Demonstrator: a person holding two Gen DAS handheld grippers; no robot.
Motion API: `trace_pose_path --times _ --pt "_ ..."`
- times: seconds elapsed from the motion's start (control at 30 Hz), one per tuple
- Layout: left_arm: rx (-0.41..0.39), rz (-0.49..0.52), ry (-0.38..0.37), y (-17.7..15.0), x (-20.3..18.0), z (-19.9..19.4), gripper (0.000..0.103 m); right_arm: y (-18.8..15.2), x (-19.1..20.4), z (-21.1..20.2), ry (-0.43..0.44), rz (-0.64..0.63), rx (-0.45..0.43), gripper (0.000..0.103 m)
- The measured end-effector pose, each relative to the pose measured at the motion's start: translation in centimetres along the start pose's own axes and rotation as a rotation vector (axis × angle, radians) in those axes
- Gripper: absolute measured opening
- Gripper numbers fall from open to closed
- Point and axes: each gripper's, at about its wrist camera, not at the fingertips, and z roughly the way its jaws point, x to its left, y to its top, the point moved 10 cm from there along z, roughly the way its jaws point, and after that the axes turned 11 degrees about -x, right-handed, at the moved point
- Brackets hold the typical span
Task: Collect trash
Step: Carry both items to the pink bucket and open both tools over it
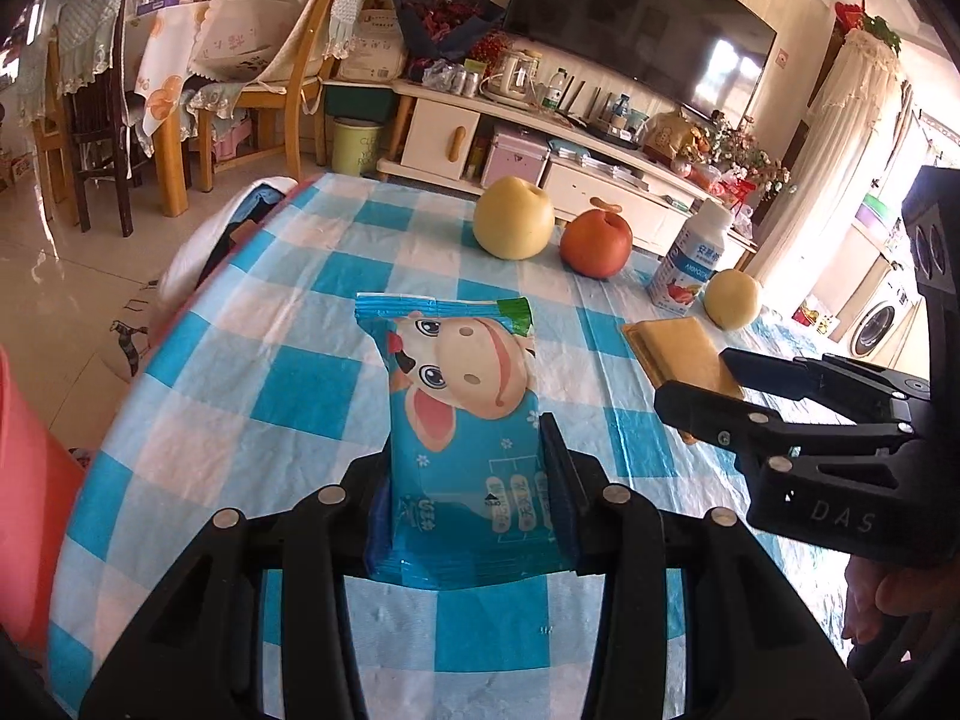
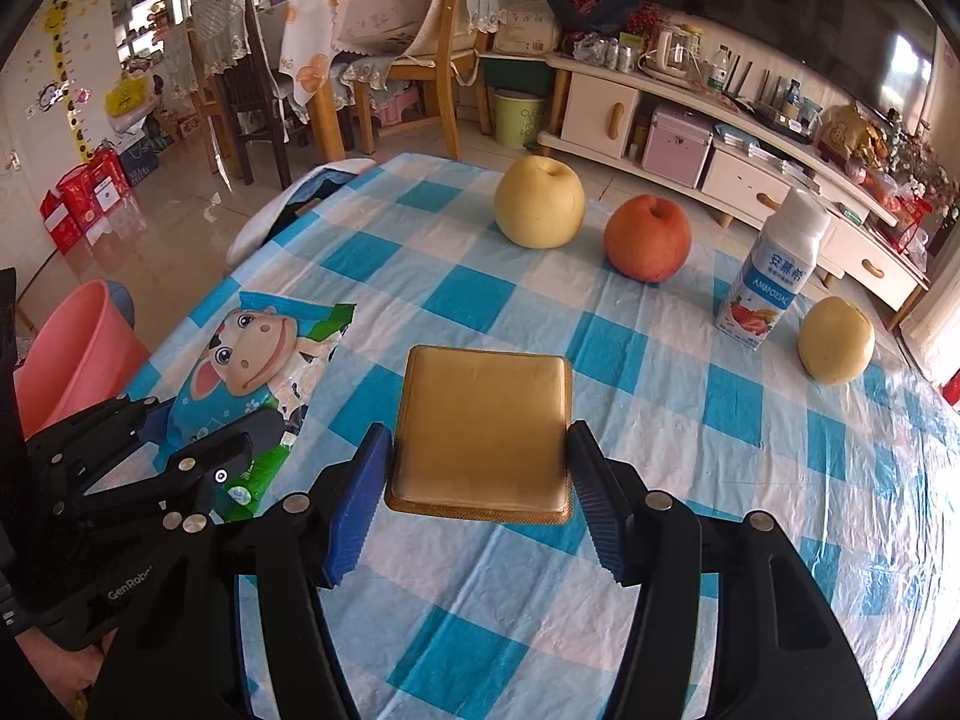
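Blue cow-print snack wrapper [image 1: 462, 420] on the checked counter [image 2: 480, 630], pinched at its near end by left gripper [image 1: 465, 498] fingers. At its 3 o'clock, gold square packet [image 2: 483, 429], right gripper [image 2: 477, 480] fingers closed on both edges. Pink bin [image 2: 72, 348] at 9 o'clock; pear [image 2: 539, 201], apple [image 2: 647, 237], yogurt bottle [image 2: 771, 270] at 12.

left wrist view: low and close over the checked tablecloth [image 1: 288, 312], facing the tv stand [image 1: 540, 138], its own fingers in the lower frame. right wrist view: just to the right, same heading, slightly higher. shared between both: yellow pear [image 1: 513, 216] [image 2: 539, 202], red apple [image 1: 596, 243] [image 2: 646, 238], yogurt bottle [image 1: 690, 258] [image 2: 771, 273], pink bin [image 1: 24, 468] [image 2: 72, 348], and each other's gripper.
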Motion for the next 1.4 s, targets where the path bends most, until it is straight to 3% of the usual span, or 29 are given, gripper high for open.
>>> trace_pose_path --times 0.57,0.73,0.97,1.2,1.4 --pt "-0.145 -0.046 0.129 3.6 6.4 -4.9 0.043 1.8 6.6 -1.5 0.046 -0.058 -0.062 0.061" --pt "-0.196 -0.105 0.181 4.4 9.6 -6.8 0.043 3.1 9.4 -2.0 0.075 -0.082 -0.092 0.061" --pt "-0.282 -0.272 0.301 5.2 16.6 -10.3 0.043 4.5 15.5 -2.4 0.139 -0.147 -0.131 0.061" --pt "-0.401 -0.549 0.515 3.9 26.2 -15.8 0.043 5.7 25.0 -1.4 0.280 -0.194 -0.152 0.061" --pt "-0.376 -0.767 0.596 0.5 32.3 -17.4 0.043 6.0 32.8 1.0 0.375 -0.273 -0.147 0.061"
